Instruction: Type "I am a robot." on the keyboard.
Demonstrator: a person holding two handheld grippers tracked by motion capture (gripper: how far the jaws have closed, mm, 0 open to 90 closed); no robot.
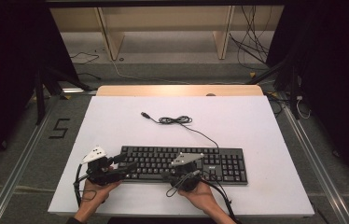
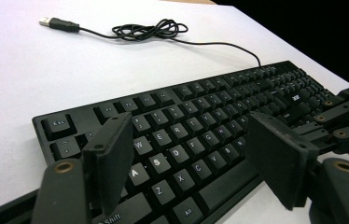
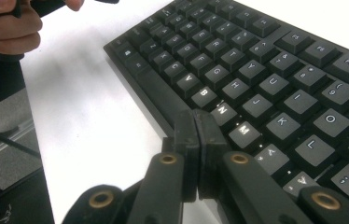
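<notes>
Black keyboard (image 1: 186,163) lies flat on the white table (image 1: 238,126), near-centre, long side running left-right, parallel to the near edge. Its cable (image 1: 182,122) leaves the far edge right of centre, runs toward the far left, bunches into a loose coil mid-table and ends in a USB plug (image 1: 145,115) lying free on the table. Left gripper (image 1: 125,167) sits at the keyboard's left end, held by the left hand (image 1: 93,193) at the near edge; fingers (image 2: 112,154) stand wide apart, nothing between the pads, and in the left gripper view they straddle the letter block over the A/S/D/Z/X area, above the keys, with contact not discernible. Right gripper (image 1: 178,173) is at the keyboard's near edge around the middle, right hand (image 1: 203,196) behind it; fingers (image 3: 196,140) are pressed flat together with nothing clamped, tips just at the near side of the N/M keys, beside the spacebar row. Whether the tips actually press a key: cannot tell. In the right gripper view the left hand shows at the top left, off the keyboard's end. Grey three-cornered plates on both grippers face up in the high view. Beyond the table's far edge: wooden frame legs (image 1: 109,35) and loose cables on the floor (image 1: 252,46).
</notes>
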